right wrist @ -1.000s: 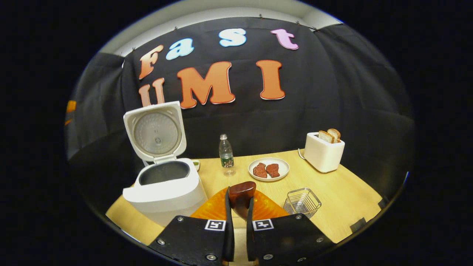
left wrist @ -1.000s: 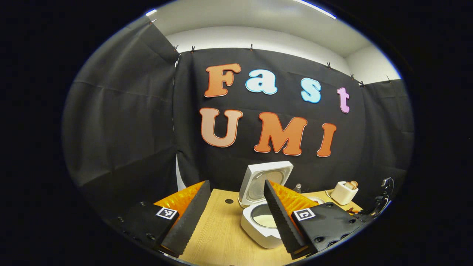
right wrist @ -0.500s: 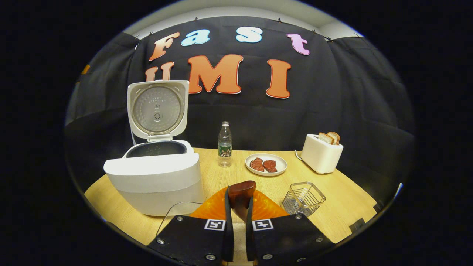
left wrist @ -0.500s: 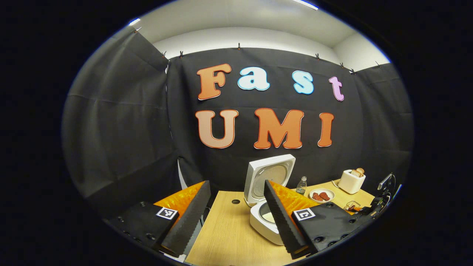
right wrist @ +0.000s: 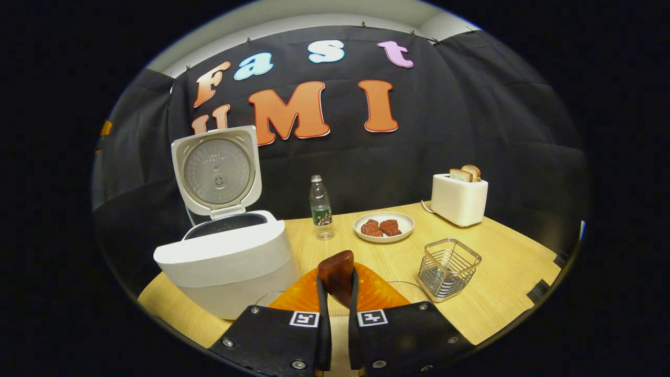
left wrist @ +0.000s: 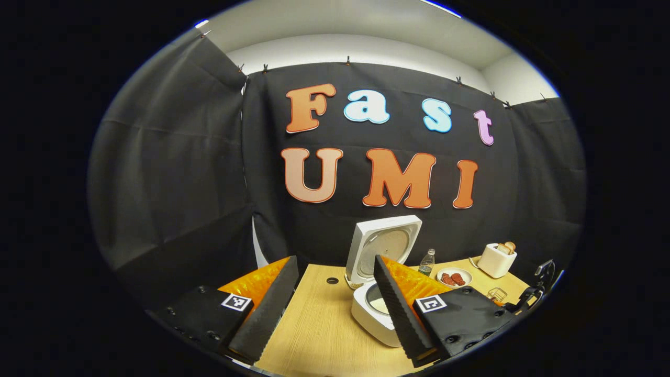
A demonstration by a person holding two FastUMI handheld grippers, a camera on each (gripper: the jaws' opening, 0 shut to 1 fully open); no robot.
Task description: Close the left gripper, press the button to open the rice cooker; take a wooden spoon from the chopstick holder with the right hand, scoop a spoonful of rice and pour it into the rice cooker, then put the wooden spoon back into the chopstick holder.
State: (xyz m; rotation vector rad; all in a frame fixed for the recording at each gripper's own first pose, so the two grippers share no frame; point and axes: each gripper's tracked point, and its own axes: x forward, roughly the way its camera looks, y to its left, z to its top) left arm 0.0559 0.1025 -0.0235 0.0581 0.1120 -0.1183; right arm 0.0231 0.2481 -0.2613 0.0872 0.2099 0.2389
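Note:
The white rice cooker (right wrist: 230,267) stands open on the wooden table, its lid (right wrist: 217,170) upright. My right gripper (right wrist: 336,280) is shut on a dark wooden spoon (right wrist: 336,264), held in front of the cooker and to its right. The spoon's bowl points forward; what it carries is hidden. The wire chopstick holder (right wrist: 448,267) stands to the right of the spoon. My left gripper (left wrist: 332,314) hangs open, holding nothing, back from the cooker (left wrist: 369,319), whose pale inner pot shows behind the right finger.
A water bottle (right wrist: 321,207), a plate of brown food (right wrist: 383,228) and a white toaster with bread (right wrist: 459,199) stand along the back of the table (right wrist: 502,283). A thin clear rim (right wrist: 269,296) shows beneath my right fingers. The right gripper's body (left wrist: 539,277) shows far off.
My left gripper has drawn back from the cooker, which now looks smaller. My right gripper, still holding the spoon, has shifted; the wire holder now appears larger and farther right.

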